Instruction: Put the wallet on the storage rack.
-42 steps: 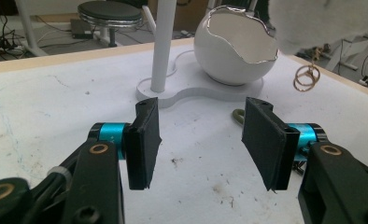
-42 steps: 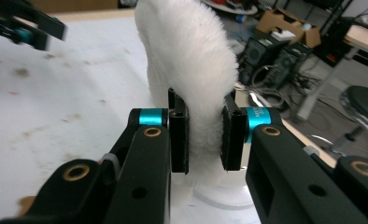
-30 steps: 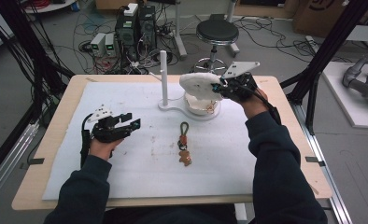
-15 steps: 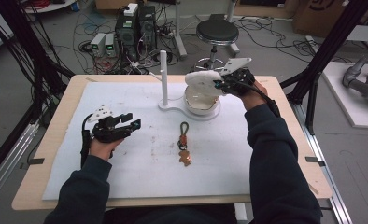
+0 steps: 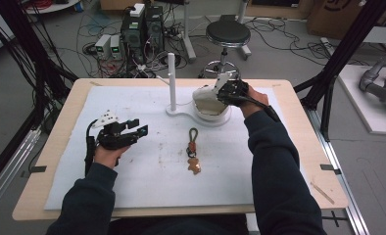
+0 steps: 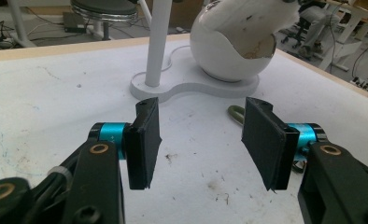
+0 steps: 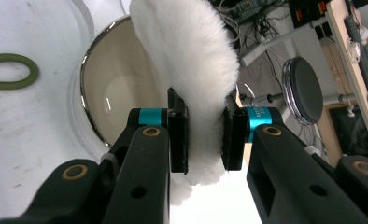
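My right gripper [image 7: 205,135] is shut on a white fluffy cushion [image 7: 187,70], which it holds over the mouth of a white egg-shaped pod chair [image 5: 210,105]. That pod stands on a white base with a tall white post [image 5: 171,81]. In the left gripper view the cushion [image 6: 252,23] rests against the pod's opening [image 6: 229,51]. Over the mat at the left, my left gripper [image 5: 132,131] hovers open with nothing between its jaws [image 6: 198,140]. A key ring with a green loop and a brown charm [image 5: 193,152] lies on the mat in the middle.
A white mat [image 5: 147,171] covers the wooden table [image 5: 328,191]. Behind the table are a black stool [image 5: 228,34], electronics boxes and cables on the floor. Black frame posts stand at both sides.
The right gripper has carried the cushion left and down onto the pod's opening. The left gripper has stayed where it was.
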### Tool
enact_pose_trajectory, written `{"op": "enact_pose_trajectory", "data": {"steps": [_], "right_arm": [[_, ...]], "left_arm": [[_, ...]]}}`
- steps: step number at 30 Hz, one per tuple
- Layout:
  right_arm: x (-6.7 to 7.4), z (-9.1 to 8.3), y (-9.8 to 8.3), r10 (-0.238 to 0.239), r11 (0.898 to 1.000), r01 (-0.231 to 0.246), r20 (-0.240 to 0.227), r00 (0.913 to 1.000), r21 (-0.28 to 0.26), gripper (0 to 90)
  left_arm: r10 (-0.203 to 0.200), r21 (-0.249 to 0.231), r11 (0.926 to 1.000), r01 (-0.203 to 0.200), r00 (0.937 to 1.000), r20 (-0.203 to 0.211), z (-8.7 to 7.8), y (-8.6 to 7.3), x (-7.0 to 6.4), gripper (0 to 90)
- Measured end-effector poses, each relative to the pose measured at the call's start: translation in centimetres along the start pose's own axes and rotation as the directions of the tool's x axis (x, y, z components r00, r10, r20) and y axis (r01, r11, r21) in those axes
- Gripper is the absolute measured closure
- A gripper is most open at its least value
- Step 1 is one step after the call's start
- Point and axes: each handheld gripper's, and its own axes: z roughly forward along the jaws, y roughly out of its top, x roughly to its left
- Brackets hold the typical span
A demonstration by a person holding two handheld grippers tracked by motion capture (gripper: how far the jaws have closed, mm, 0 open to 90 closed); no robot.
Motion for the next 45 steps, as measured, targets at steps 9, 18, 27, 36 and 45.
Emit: {"op": "enact_pose_trajectory", "data": {"steps": [9,18,27,36,45], "right_arm": [[0.2,0.7,0.9,-0.019,0.997,0.015,0.042,0.9990,0.080,78.6],[0.8,0.6,2.6,-0.078,0.979,0.066,0.056,0.9953,0.195,79.1],[1.8,3.0,2.7,-0.051,0.981,0.047,0.017,0.9986,0.188,78.2],[0.7,3.7,0.4,0.150,0.989,-0.151,-0.072,0.9860,-0.003,76.3],[0.4,3.7,-3.5,0.377,0.885,-0.421,-0.228,0.8977,-0.196,55.5]], "left_arm": [[0.002,0.004,1.0000,-0.002,1.0000,0.008,0.2,-0.1,0.0,46.6],[-0.001,0.004,1.0000,0.001,0.9999,0.015,0.2,-0.1,0.0,46.6],[-0.007,0.002,1.0000,0.007,0.9998,0.019,0.2,-0.2,0.0,46.5],[-0.009,0.007,0.9999,0.009,0.9997,0.021,0.3,-0.3,0.0,46.5],[-0.010,0.008,0.9999,0.010,0.9997,0.020,0.3,-0.3,0.1,46.4]]}}
